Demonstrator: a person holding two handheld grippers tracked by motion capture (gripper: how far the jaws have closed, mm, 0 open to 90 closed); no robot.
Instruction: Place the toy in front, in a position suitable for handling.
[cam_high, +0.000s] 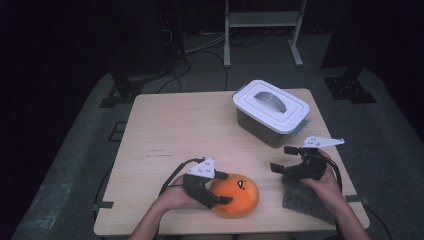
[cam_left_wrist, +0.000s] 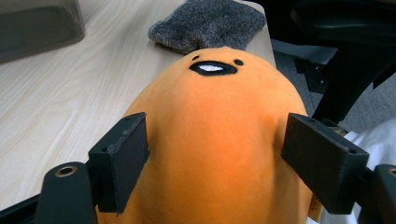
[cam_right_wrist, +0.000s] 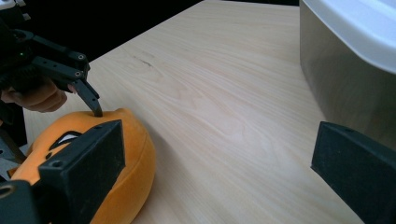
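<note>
while my left gripper (cam_high: 223, 188) clasps the orange plush toy (cam_high: 235, 195) at the table's (cam_high: 175, 130) near edge, its long axis running along the jaws toward the grey cloth (cam_high: 305, 200), my right gripper (cam_high: 283, 158) hangs released above that cloth, well right of the toy.

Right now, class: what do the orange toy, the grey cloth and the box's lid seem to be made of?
Orange toy: soft plush, matte and fuzzy, with a stitched-looking face.
Grey cloth: thick nubby fabric, perhaps felt or wool.
Lid: smooth white plastic, probably, with a slight sheen.
</note>
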